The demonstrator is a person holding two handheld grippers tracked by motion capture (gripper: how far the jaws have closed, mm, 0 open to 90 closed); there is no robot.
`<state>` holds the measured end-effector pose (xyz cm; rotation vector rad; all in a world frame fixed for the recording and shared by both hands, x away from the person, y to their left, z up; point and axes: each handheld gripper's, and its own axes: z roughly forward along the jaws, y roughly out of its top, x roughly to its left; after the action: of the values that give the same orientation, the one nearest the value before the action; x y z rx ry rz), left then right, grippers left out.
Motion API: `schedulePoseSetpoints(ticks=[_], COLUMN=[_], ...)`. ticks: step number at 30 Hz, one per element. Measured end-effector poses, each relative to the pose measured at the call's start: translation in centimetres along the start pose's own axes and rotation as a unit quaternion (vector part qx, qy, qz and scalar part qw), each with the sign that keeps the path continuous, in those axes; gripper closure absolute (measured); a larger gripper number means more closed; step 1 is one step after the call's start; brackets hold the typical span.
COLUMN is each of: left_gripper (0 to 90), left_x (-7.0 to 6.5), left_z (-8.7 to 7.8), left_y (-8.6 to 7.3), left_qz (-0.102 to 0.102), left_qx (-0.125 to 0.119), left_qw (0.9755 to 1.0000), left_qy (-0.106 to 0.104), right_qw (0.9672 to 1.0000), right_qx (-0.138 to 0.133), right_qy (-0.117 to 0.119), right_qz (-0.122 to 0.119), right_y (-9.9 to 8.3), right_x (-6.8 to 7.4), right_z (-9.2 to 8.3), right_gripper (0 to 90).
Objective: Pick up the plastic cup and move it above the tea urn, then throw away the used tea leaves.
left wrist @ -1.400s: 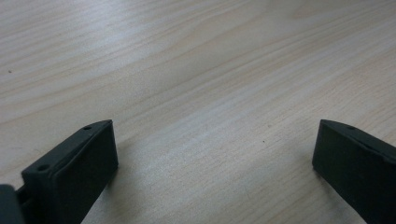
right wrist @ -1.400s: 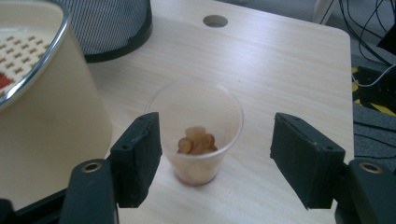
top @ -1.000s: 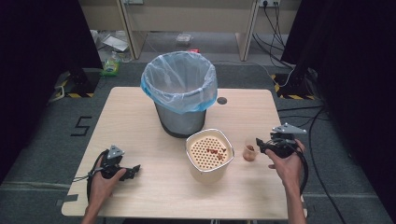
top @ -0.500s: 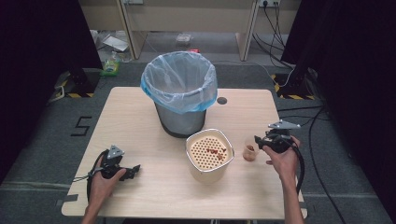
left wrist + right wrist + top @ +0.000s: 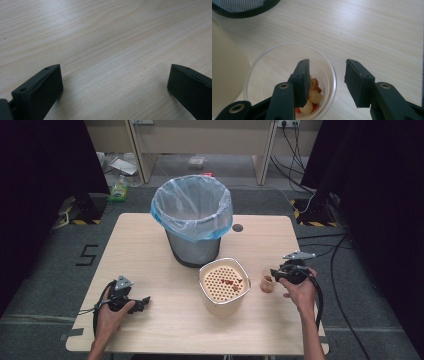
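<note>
While right gripper [image 5: 325,82] jaws close astride cup [image 5: 265,65] rim, strainer bowl [image 5: 224,285] beside, left gripper [image 5: 113,85] jaws apart.

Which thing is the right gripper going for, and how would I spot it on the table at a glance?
Start at the bin with the blue liner in the middle of the table. In front of it sits a cream container with a perforated insert. Just right of that, by the right gripper, stands the small clear cup: the only see-through item, with pale and red pieces in its bottom.
</note>
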<state>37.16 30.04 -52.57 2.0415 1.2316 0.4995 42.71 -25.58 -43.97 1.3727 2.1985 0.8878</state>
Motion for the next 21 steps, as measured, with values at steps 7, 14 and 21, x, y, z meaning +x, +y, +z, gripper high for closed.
schedulePoseSetpoints(ticks=[7, 14, 21], left_gripper=[0.0, 0.0, 0.0], left_x=[0.0, 0.0, 0.1], left_z=[0.0, 0.0, 0.0], left_y=[0.0, 0.0, 0.0], left_qz=[0.001, 0.001, 0.002], left_qx=[0.0, 0.001, 0.002], left_qw=[1.0, 1.0, 1.0], left_qy=[0.0, 0.0, 0.0], right_qw=[0.9996, 0.9988, 0.9965], right_qx=[0.025, 0.001, -0.034], right_qy=[0.009, 0.0, -0.015], right_qz=[-0.012, -0.049, -0.075], right_y=[-0.3, -0.1, 0.7], right_x=[0.5, 0.9, 1.1], right_z=[0.9, -0.1, -2.4], right_gripper=[72.1, 90.0, 90.0])
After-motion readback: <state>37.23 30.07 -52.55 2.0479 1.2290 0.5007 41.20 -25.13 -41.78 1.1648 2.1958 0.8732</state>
